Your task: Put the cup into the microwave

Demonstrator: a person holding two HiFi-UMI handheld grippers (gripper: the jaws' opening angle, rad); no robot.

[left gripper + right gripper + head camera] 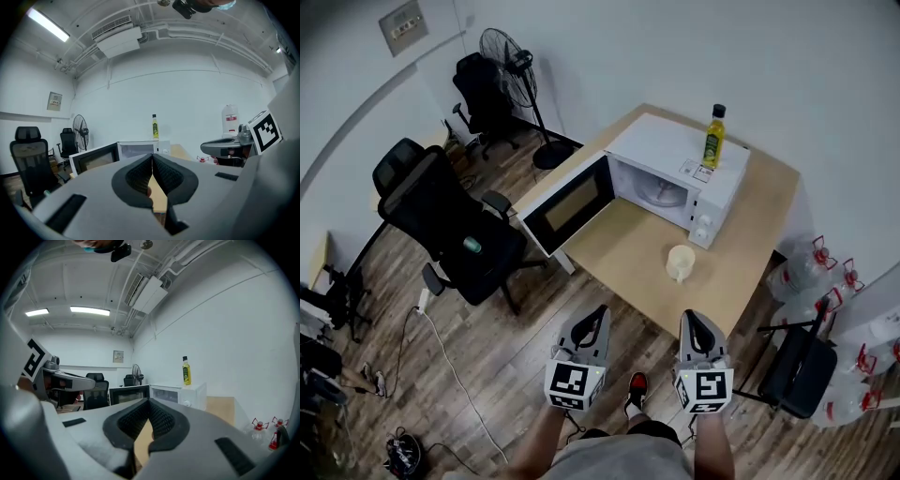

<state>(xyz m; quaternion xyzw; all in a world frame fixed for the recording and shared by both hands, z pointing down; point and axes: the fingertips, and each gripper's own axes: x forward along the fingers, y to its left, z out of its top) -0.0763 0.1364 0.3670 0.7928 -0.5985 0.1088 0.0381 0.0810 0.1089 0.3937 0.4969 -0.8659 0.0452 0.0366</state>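
Cup [680,262], round and cream, stands on wooden table [623,251].

office with swivel chairs [455,234] and desk [750,244]

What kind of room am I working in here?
Probably an office or workroom rather than a home kitchen: black swivel chairs, a pedestal fan, and the microwave sitting on a plain table beside large water jugs.
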